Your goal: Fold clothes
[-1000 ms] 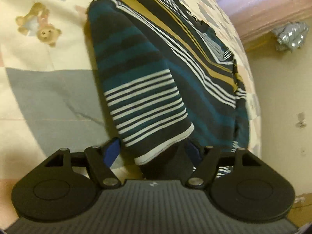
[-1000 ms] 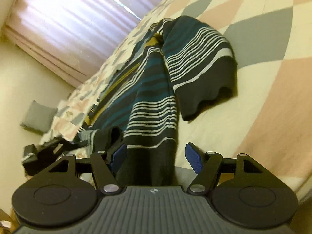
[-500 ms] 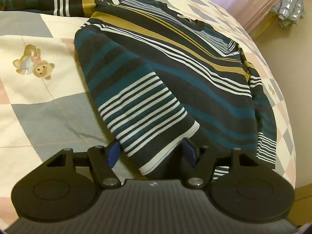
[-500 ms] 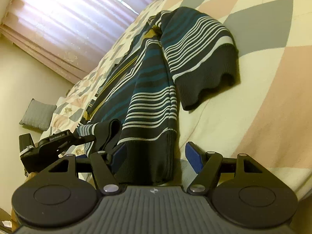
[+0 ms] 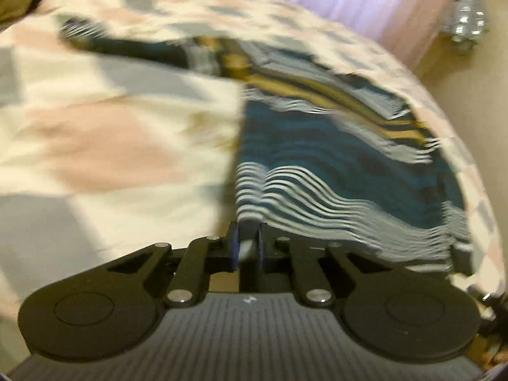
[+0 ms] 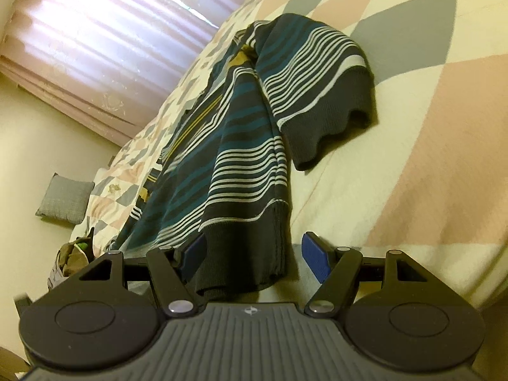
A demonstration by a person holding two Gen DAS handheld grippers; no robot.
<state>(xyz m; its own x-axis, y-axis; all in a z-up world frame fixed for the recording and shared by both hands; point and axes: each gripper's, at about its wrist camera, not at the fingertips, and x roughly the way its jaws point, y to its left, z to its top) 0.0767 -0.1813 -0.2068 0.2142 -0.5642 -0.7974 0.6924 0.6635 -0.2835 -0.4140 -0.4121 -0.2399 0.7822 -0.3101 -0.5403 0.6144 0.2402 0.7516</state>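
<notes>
Quilted bed cover [image 6: 428,133]: pink, grey and cream patches are lying under everything, spreading ahead of both grippers.
Sweater [image 6: 241,146]: striped in teal, black, white and mustard, it is stretching away from the right gripper across the bed, its hem draping between that gripper's fingers; in the left view the sweater [image 5: 333,165] is running forward and to the right of the fingers, blurred.
Curtain [image 6: 104,41]: pale pink folds are hanging far ahead and to the left of the right gripper, well apart from the work.
Left gripper [image 5: 247,247]: its blue pads are pressed close together, pinching the sweater's hem edge.
Right gripper [image 6: 254,257]: its fingers are spread wide, the dark ribbed hem lying loose between them, touching the left pad, not clamped.
Step in hand: judging from this, one hem corner is being held while the other is waiting to be taken.
Doing it well: closing the right fingers on the ribbed band, both layers together, then keeping both corners level so the fold is landing square.
Sleeve [image 6: 320,95]: it is lying bunched ahead and to the right of the right gripper, likely needing to be tucked in.
Cushion [image 6: 65,198]: grey, sitting off to the left by the wall, not in the way.
</notes>
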